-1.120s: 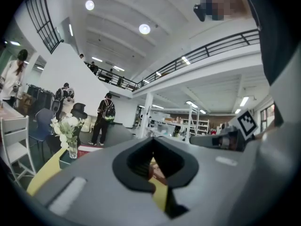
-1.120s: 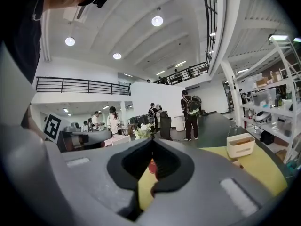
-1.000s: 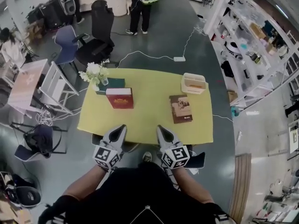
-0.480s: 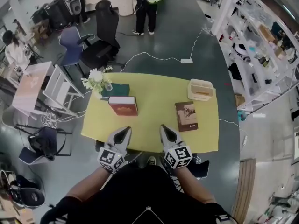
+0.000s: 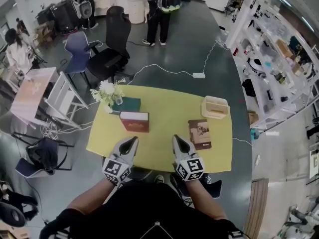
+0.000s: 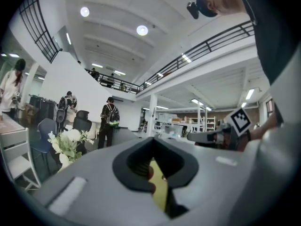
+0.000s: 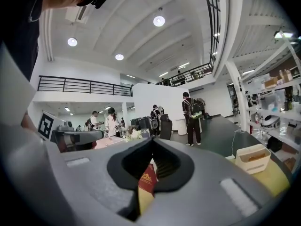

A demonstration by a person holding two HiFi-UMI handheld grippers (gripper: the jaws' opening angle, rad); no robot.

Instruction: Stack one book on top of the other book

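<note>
My left gripper [image 5: 131, 140] and right gripper [image 5: 176, 139] are both pressed together and empty at the near table [image 5: 164, 106] edge, red book [image 5: 134, 122] and brown book [image 5: 200, 134] well apart, so I'd spread the right jaws early and pinch brown's near edge.

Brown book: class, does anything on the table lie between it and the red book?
Nothing visible does: only bare yellow table separates the brown book from the red book. The tray sits behind.
</note>
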